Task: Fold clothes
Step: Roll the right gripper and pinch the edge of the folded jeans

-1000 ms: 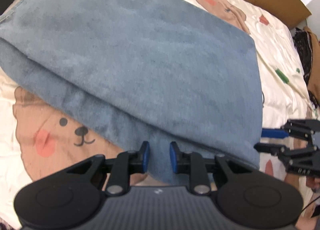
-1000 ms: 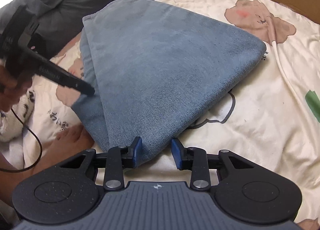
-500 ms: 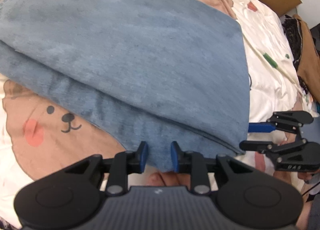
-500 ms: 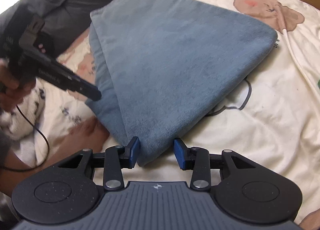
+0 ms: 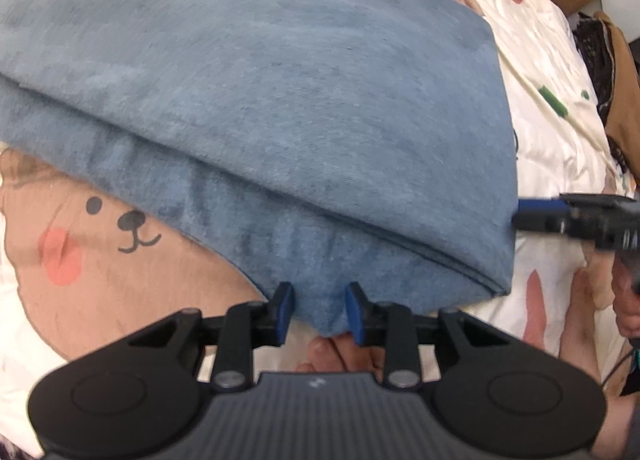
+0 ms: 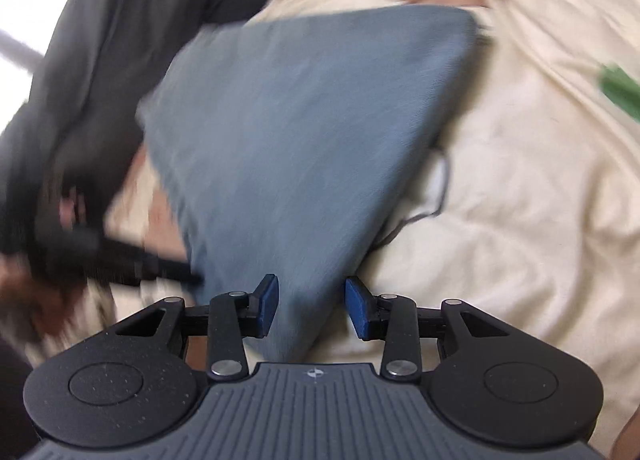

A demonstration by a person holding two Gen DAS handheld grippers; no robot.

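Cream bear-print bedsheet (image 5: 100,272) underneath. Folded blue garment (image 5: 280,99) lies on it. Since a second ago you've pushed both grippers in: left gripper (image 5: 318,310) and right gripper (image 6: 311,306), jaws spread, now straddle its near corners, unpinched. Probably another fold coming.

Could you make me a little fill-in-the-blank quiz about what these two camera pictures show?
1. The folded garment lying on the bedsheet is ___ in colour.
2. The animal face printed on the sheet is a ___.
3. A corner of the garment lies between the jaws of the left gripper, which stand ___.
4. The pads of the right gripper are coloured ___.

Missing words: blue; bear; open; blue
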